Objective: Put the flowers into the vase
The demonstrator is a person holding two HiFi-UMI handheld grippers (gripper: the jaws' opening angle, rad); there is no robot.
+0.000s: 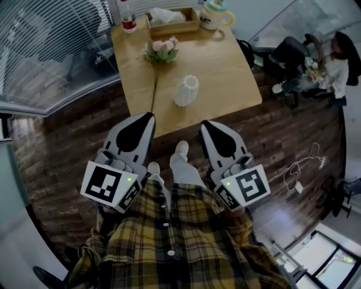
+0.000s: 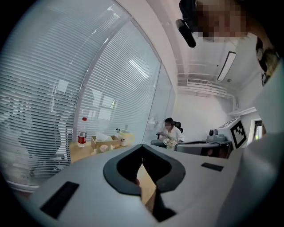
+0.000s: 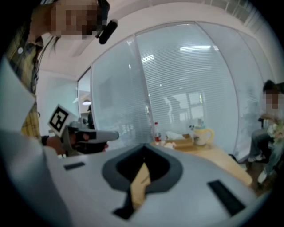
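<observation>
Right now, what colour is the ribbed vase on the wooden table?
White. The ribbed vase shows best in the head view.

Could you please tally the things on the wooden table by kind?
Flower bunch: 1
Vase: 1
Bottle: 1
Box: 1
Jug: 1
Total: 5

vase (image 1: 186, 91) hidden in gripper views, bottle (image 1: 128, 18) label — unreadable
</observation>
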